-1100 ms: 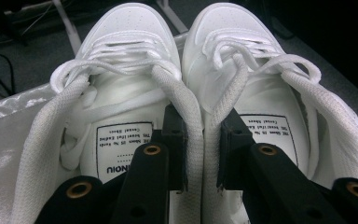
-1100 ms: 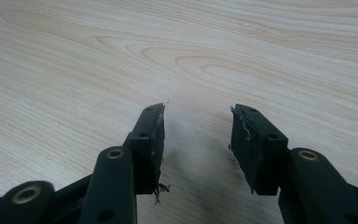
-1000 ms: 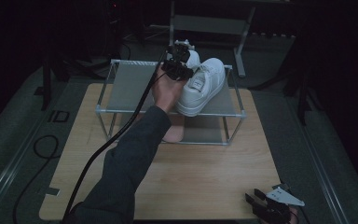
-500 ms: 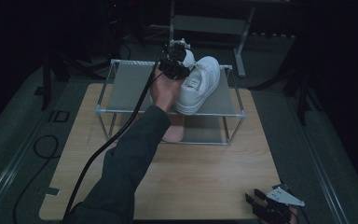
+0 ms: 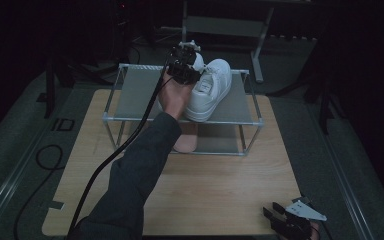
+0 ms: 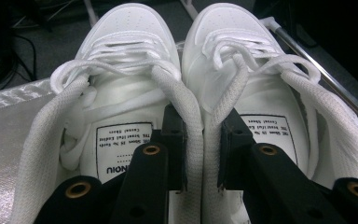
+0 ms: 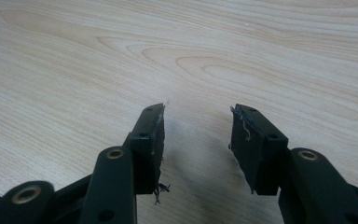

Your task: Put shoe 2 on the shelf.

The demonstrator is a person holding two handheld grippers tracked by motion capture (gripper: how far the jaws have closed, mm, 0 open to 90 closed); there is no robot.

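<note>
Two white lace-up shoes stand side by side, the left shoe (image 6: 123,28) and the right shoe (image 6: 235,25) with toes pointing away from me. My left gripper (image 6: 204,126) has one jaw inside each shoe and is shut on their two adjoining padded collars. From above, the left gripper (image 5: 184,67) sits at the heels of the shoes (image 5: 214,87) on the grey top of a metal-framed rack (image 5: 135,92). My right gripper (image 5: 280,217) stands open near the board's front right corner, its jaws (image 7: 198,116) a little above bare wood with nothing between them.
The rack stands at the back of a pale wooden board (image 5: 210,185). A pale pink shape (image 5: 185,142) lies on the rack's lower level. The left gripper's cable (image 5: 105,165) trails along the sleeve to the front left. Dark stands and cables surround the board.
</note>
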